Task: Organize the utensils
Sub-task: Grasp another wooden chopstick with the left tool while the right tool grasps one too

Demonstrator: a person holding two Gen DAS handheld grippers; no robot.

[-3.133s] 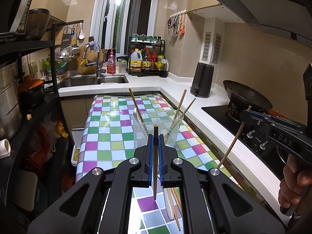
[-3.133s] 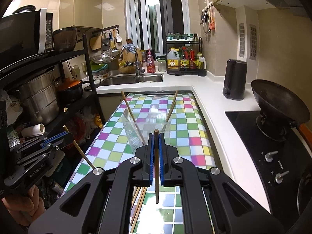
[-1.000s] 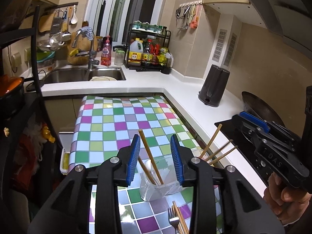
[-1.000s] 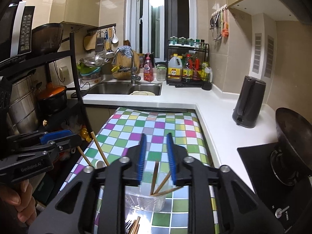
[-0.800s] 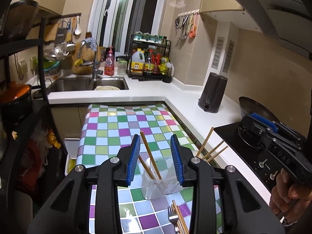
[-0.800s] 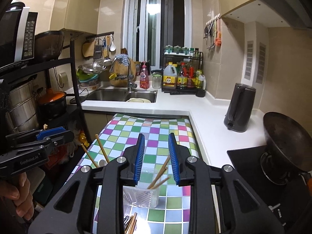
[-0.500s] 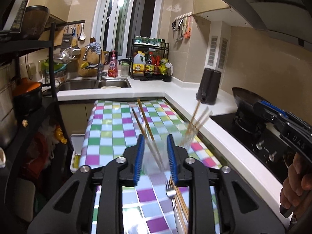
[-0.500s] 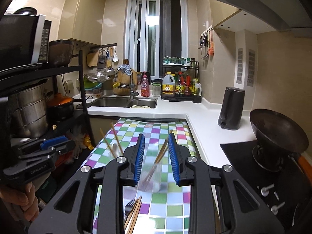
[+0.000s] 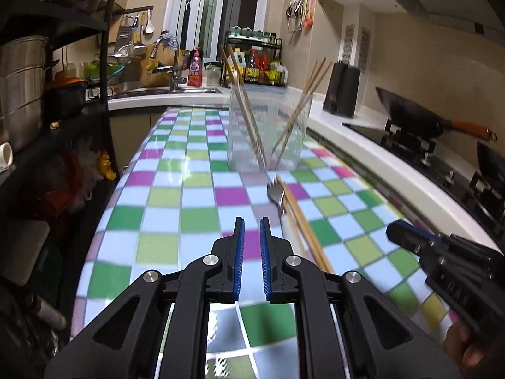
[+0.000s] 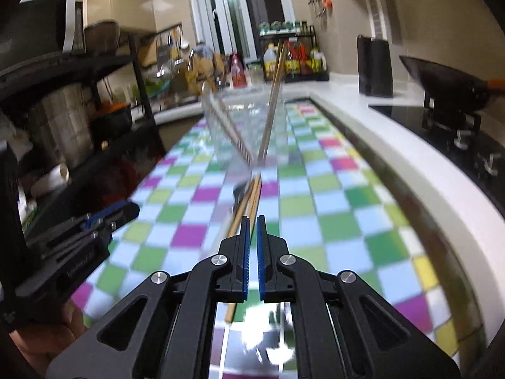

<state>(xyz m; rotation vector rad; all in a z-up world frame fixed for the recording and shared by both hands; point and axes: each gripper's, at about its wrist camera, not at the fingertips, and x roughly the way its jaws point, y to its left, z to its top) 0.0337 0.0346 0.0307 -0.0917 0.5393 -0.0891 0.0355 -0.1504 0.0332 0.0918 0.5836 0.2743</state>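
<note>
Left gripper (image 9: pixel 251 221) sits low over the near edge of the checkered counter (image 9: pixel 164 195), blue pads slightly apart, nothing between them. Right gripper (image 10: pixel 252 219) likewise empty, narrow gap between pads, just above loose chopsticks (image 10: pixel 244 208). Those chopsticks and a fork (image 9: pixel 276 194) lie flat mid-counter, touching each other. Beyond them, a clear plastic cup (image 9: pixel 268 126) stands upright holding several chopsticks, leaning left and right. Right view motion-blurred. Sink (image 9: pixel 164 90) and kettle (image 9: pixel 342 90) at far end.
</note>
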